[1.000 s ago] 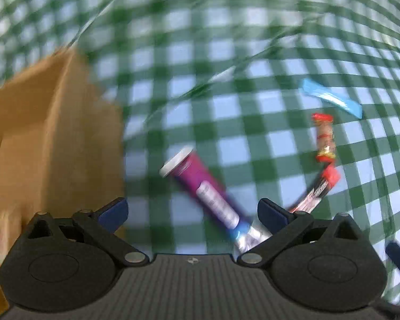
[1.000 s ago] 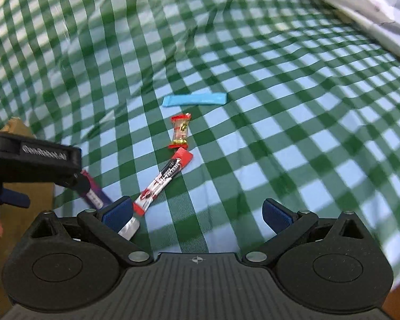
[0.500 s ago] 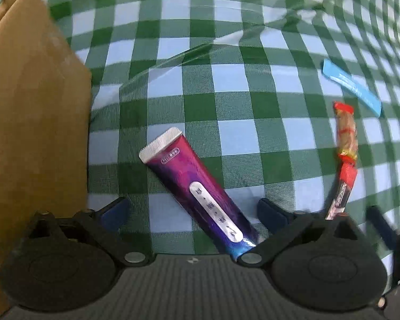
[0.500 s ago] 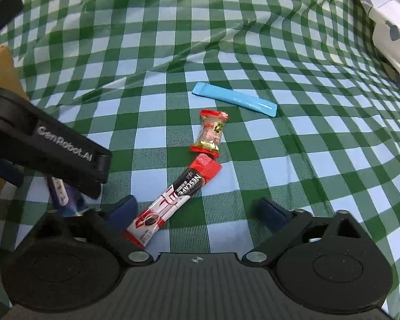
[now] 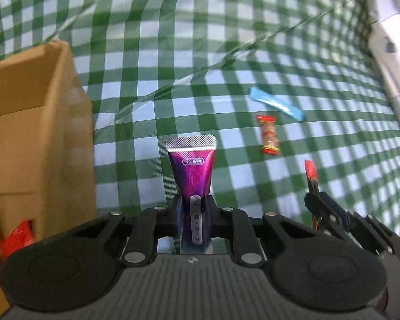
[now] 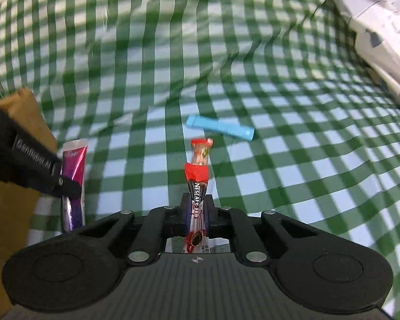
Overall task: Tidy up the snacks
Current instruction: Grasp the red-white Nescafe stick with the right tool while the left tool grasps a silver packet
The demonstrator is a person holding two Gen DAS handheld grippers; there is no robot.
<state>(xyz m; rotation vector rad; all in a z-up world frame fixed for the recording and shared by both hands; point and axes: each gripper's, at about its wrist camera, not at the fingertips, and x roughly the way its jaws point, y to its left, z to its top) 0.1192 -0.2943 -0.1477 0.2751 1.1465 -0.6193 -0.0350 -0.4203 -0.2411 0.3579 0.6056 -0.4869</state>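
The left hand-held gripper [image 5: 195,208] is clamped on the purple sachet [image 5: 192,170], crimped end pointing forward, lifted off the checked table [image 5: 253,53]. And look at the right hand-held gripper [image 6: 197,208]: it too is pinched tight, on the Nescafé stick [image 6: 197,186], red tip up and away from the cloth. Both snacks are airborne just beside the cardboard box [image 5: 40,138], which stands to the left of the purple sachet. Something red [image 5: 13,240] sits low in the box, though it's too blurred to name. Farther from the box, the small red candy [image 5: 268,136] and the blue stick [image 5: 276,104] lie on the table, waiting their turn. Now, the smart play here: swing the left one over the box's open top first, since it's nearest, and let go only once the sachet hangs fully inside the walls. Keep the right one back a beat so the two don't knock together, and hold that thin stick steady. It's gripped near one end and could pivot.
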